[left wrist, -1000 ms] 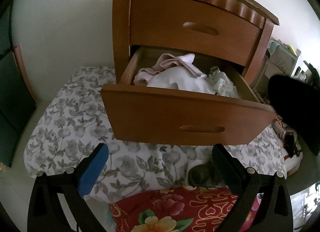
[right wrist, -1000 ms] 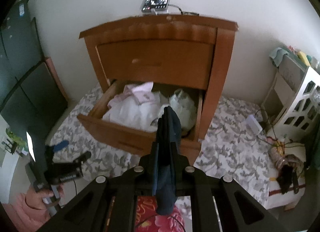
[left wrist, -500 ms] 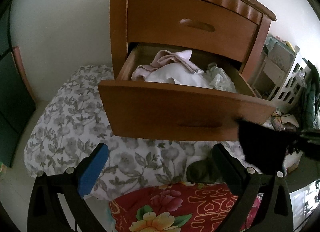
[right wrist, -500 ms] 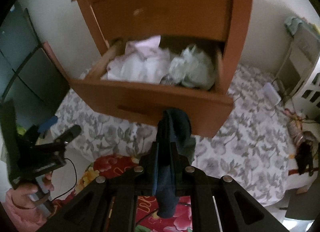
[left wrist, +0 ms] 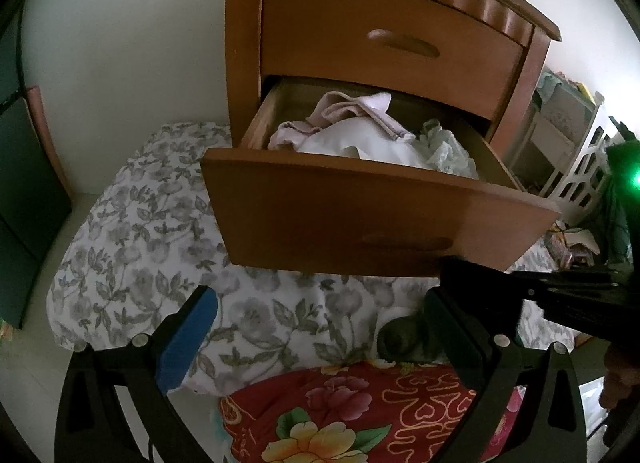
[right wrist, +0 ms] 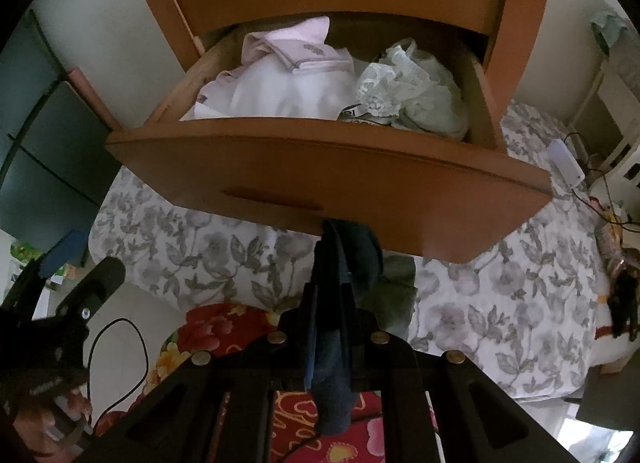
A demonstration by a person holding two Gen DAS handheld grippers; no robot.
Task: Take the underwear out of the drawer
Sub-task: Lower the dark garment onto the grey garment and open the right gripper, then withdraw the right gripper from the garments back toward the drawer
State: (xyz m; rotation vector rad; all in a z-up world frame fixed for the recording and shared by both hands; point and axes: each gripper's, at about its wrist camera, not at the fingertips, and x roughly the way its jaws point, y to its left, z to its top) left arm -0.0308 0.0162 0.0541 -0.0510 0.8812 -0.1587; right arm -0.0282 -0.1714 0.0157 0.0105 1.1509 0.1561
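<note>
The lower drawer of a wooden nightstand stands pulled out, and holds pink, white and pale lace garments. My right gripper is shut on dark blue underwear, low in front of the drawer front, just above the floral bedspread. A grey-green garment lies on the bedspread right beneath it. In the left wrist view the right gripper comes in from the right. My left gripper hangs open, nothing in it, before the drawer.
The top drawer is shut. A red flowered blanket lies at the near edge. A white shelf rack stands at the right, and a white adapter with cables on the bedspread. A dark cabinet stands on the left.
My right gripper has come down with the dark underwear, from above the open drawer to below its front, near the bedspread. The left gripper has stayed where it was.
</note>
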